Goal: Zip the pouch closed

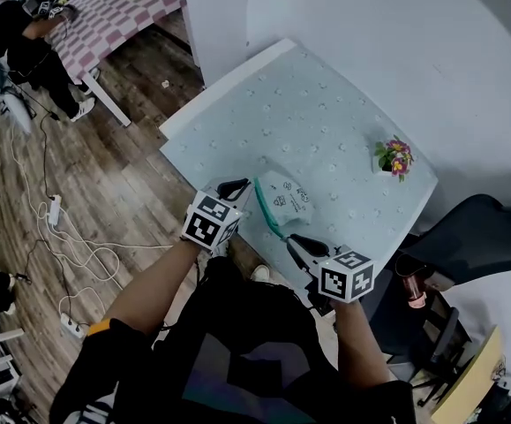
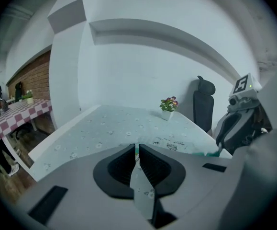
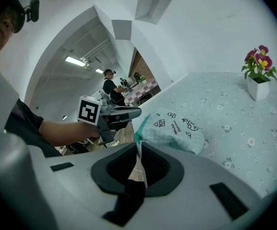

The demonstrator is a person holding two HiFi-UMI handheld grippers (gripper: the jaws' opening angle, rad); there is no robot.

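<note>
**Head view:** Both forearms reach fwd from the frame bottom to the near corner of the desk (image 1: 237, 122). The left forearm (image 1: 140, 294) is bare and slants up-right. The left tongs (image 1: 242, 185), marker cube on top, point right at the pouch (image 1: 289, 198). The right forearm (image 1: 361, 338) runs nearly straight up the frame, and the right tongs (image 1: 293, 239) point up-left w/ the cube facing the camera. The pouch is pale w/ dark print and lies by the desk's near edge. Its teal zip edge (image 1: 266, 212) runs between the two tongs, left tips at one end and right tips at the other. A flower pot (image 1: 394, 159) stands well apart, toward the desk's right side. A black chair (image 1: 480, 228) is beyond the desk at right. In the bg a person (image 1: 17, 34) stands at a checked table (image 1: 123, 11), and cables (image 1: 61, 237) lie on the wood floor.

**Left gripper view:** The tongs are closed to a hairline slit, w/ a sliver of teal pinched at the tips. The pouch body sits just beyond, to the right. The right tongs come in from the right, angled down onto the teal edge. The pot and chair are behind.

**Right gripper view:** The tongs are closed on the teal zip edge, which rises from the tips to the pouch's corner. The rest of the pouch rests on the desk cloth. The left tongs lie roughly level, tips at that same teal corner, w/ the bare forearm behind them.
</note>
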